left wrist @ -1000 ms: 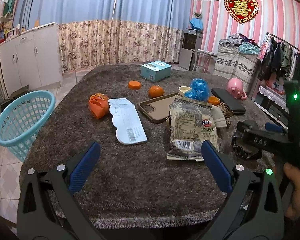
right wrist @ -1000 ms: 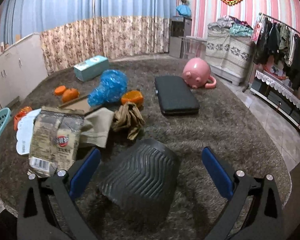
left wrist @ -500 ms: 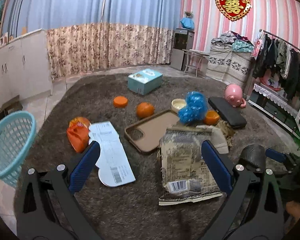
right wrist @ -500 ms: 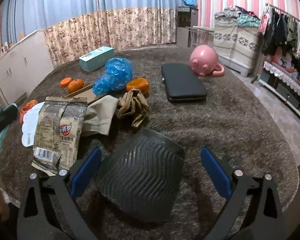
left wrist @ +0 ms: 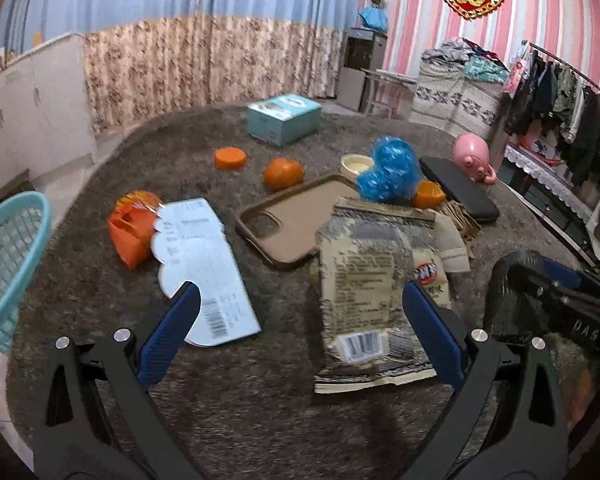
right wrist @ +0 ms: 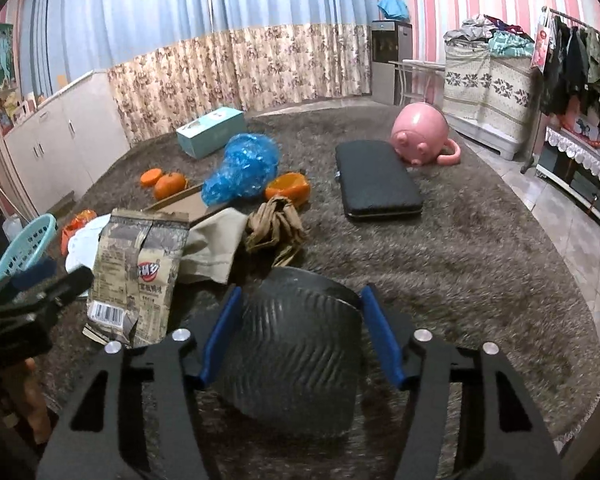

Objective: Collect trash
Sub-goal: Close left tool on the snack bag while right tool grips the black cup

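My right gripper (right wrist: 300, 336) has closed its blue pads on a black ribbed cup (right wrist: 296, 356) that lies on the brown carpeted table; the cup shows in the left wrist view (left wrist: 512, 292) too. My left gripper (left wrist: 300, 332) is open and empty, low over the table between a white paper label (left wrist: 204, 268) and a beige snack bag (left wrist: 376, 280). The snack bag (right wrist: 140, 272) lies left of the cup. An orange wrapper (left wrist: 130, 228), a blue plastic bag (left wrist: 388, 170), crumpled brown paper (right wrist: 276, 228) and a beige wrapper (right wrist: 212, 248) lie around.
A teal basket (left wrist: 8, 256) stands off the table's left edge. A brown phone case (left wrist: 300, 220), a tangerine (left wrist: 283, 173), an orange lid (left wrist: 230, 158), a teal box (left wrist: 284, 118), a black case (right wrist: 376, 178) and a pink pig (right wrist: 420, 134) sit further back.
My right gripper has closed from wide open onto the black cup. My left gripper has moved forward over the table towards the label and snack bag.
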`<state>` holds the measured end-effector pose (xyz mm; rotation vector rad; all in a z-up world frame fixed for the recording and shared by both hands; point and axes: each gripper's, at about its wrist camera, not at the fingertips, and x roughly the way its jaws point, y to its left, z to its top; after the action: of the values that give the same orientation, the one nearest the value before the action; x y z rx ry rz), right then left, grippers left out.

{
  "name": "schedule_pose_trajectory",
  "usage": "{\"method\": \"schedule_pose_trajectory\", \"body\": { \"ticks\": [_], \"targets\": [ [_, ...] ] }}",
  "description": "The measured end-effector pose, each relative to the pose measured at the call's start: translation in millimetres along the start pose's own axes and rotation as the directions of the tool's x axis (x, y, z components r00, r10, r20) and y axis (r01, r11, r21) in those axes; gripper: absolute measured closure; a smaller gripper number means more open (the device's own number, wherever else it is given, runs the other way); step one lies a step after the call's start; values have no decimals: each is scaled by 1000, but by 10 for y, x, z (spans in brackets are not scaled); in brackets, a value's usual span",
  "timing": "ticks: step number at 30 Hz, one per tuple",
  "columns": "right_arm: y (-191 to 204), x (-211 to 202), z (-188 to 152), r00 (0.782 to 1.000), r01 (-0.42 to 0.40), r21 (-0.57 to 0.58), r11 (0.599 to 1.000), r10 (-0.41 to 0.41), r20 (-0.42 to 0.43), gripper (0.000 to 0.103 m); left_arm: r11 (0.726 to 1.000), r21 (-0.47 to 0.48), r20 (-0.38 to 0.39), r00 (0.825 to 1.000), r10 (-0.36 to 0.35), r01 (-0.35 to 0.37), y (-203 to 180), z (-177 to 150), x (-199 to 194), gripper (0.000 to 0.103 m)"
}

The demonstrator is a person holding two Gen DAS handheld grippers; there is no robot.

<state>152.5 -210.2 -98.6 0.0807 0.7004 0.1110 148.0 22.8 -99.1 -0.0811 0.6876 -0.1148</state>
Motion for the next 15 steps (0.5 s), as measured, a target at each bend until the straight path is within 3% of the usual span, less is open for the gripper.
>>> {"method": "schedule_pose_trajectory", "body": {
  "ticks": [5,8,11,15],
  "targets": [
    [-122,-66,31,1000,-1,18,1000,1,20,49,998,50,-39,998,-45,46,-166,-36,108,9],
    [-170,-89,44,1000,6,19,1000,-6,22,49,994,88,-66,996,-62,68,-270,-61,171,19],
    [-216,-88,26,1000,-4,31,1000,3,14,49,989,117,-92,993,-77,87,-343,-88,216,36],
    [-232,-117,13,1000,-8,35,999,8,19,49,988,115,-96,991,-97,107,-347,-98,206,70]
  ]
}}
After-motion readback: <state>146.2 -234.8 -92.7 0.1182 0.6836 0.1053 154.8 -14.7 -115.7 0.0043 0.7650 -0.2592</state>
